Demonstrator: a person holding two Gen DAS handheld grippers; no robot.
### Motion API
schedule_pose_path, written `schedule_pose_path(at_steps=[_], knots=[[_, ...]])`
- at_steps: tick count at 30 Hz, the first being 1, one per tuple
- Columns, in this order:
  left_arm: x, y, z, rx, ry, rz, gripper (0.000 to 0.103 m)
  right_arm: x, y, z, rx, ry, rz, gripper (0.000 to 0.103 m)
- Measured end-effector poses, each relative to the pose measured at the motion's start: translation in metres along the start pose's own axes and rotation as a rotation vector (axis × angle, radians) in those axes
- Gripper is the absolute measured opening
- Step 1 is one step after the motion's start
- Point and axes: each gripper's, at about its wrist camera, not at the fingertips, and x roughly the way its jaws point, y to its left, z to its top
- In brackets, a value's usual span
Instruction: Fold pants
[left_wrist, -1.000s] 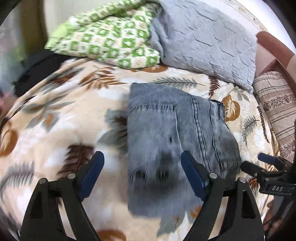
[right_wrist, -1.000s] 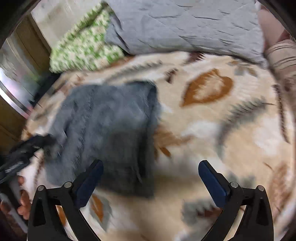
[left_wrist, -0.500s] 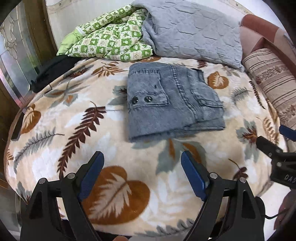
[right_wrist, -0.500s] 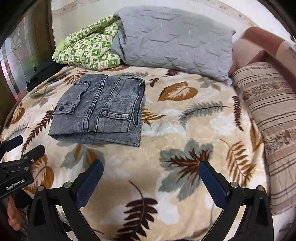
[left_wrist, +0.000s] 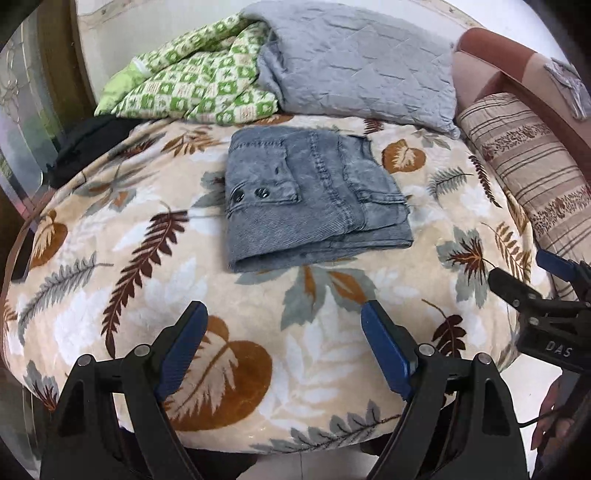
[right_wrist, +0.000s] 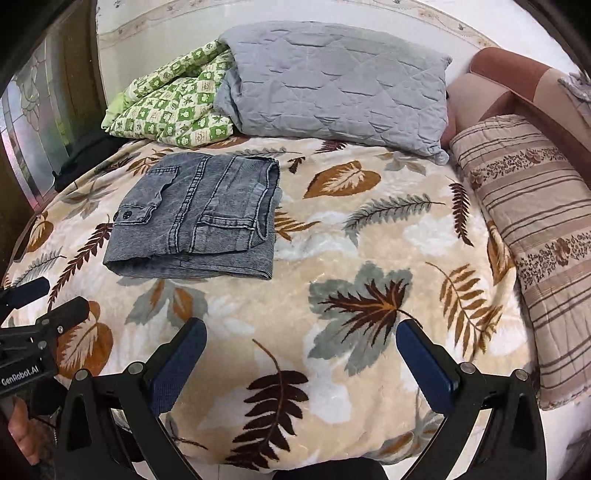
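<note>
Grey washed-denim pants (left_wrist: 314, 199) lie folded into a compact, roughly rectangular stack on a cream fleece blanket with brown, rust and grey leaf print (left_wrist: 325, 354). Top layer shows a flap pocket with two dark buttons and a second pocket beside it; thick folded edge faces the cameras. In the right wrist view the same stack (right_wrist: 199, 218) sits left of centre, its open layered edge toward the right.

Left gripper (left_wrist: 284, 343): blue-padded black fingers spread wide, nothing between them, hovering above the near edge of the blanket, well apart from the pants. Right gripper (right_wrist: 301, 350): fingers likewise spread wide and holding nothing, above the leaf print, pants off to its upper left. Each gripper appears at the edge of the other's view, the right one (left_wrist: 517, 280) at the far right of the left wrist view, the left one (right_wrist: 48, 302) at the far left of the right wrist view.

Behind the pants: a green-and-white checked quilt (left_wrist: 195, 81), bunched, touching a grey quilted pillow (left_wrist: 362, 62). A beige striped bolster pillow (right_wrist: 535, 229) runs along the right side of the bed. A dark garment (left_wrist: 88, 144) lies at the left edge, detail unclear.
</note>
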Motion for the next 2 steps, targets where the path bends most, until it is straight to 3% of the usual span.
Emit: schedule_pose_path(at_steps=[2], knots=[[-0.0070, -0.0044, 0.0015, 0.013, -0.028, 0.000, 0.086, 0.0010, -0.0009, 0.0002, -0.001, 0.003, -0.007, 0.103]])
